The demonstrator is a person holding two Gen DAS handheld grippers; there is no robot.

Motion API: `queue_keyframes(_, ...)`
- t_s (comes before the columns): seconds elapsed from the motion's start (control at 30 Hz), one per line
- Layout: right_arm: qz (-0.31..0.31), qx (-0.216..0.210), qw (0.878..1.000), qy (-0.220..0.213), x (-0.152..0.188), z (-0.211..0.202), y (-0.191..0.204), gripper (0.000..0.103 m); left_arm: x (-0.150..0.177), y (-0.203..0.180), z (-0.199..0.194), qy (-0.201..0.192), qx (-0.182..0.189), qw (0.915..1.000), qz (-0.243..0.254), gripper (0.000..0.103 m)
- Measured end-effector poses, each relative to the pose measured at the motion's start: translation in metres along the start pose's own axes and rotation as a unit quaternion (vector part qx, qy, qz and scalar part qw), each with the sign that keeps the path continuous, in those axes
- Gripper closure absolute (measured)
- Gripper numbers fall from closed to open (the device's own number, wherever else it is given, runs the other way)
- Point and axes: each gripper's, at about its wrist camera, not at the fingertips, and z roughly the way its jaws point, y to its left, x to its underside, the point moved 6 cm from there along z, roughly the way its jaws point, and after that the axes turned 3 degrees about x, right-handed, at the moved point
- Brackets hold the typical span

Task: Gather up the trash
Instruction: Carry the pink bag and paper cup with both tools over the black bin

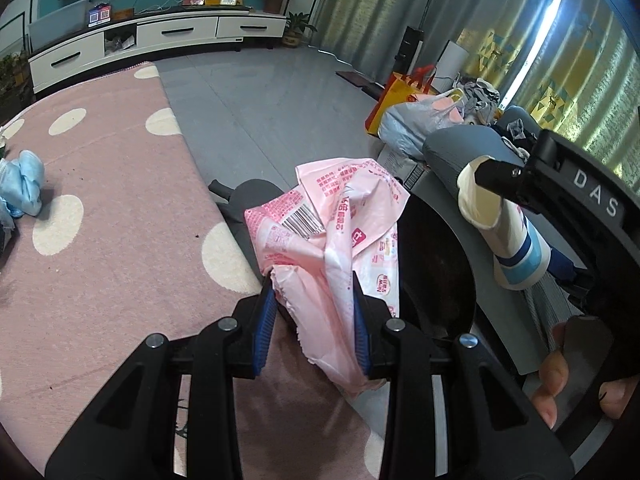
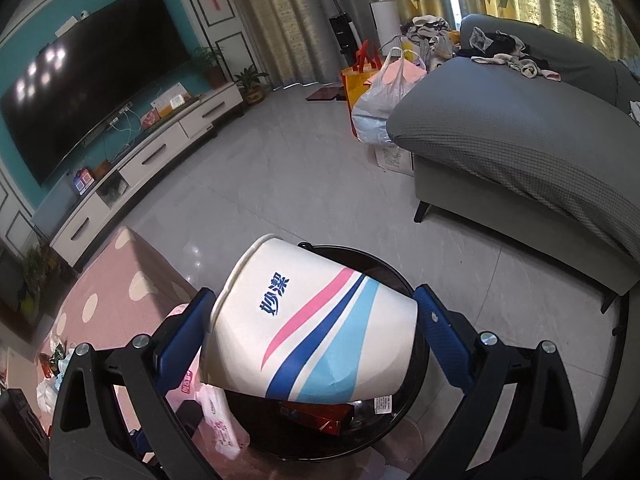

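The left hand-held gripper (image 1: 316,320) points steeply downward, its blue pads pinched close on a crumpled pink plastic wrapper (image 1: 336,232). The right hand-held gripper (image 2: 316,340) tilts down likewise, jaws spread wide, clamping a white paper cup with pink and blue stripes (image 2: 316,320). Bare fingers (image 1: 554,376) curl around its handle.

The cup (image 2: 312,320) hangs over the bin (image 2: 404,280), with the wrapper (image 1: 332,248) to its left.

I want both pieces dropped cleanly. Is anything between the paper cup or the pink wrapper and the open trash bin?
Nothing visible blocks either. The paper cup in the right tool hangs above the black trash bin; the pink wrapper in the left tool is beside its rim. Only earlier trash lies inside.
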Motion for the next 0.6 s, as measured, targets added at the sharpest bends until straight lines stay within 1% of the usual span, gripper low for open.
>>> queue_keyframes(0.23,0.0,0.002,1.0,0.004,-0.0019,0.0032,0.0001,0.007,0.0002,-0.0024,0.0057,0.012,0.006,0.9999,0.006,0.068)
queue_keyframes(0.6,-0.003,0.005,1.0,0.006,0.0013,0.0052,0.0002,0.007,0.0041,-0.0015,0.0094,0.021,0.015,0.9997,-0.004,0.068)
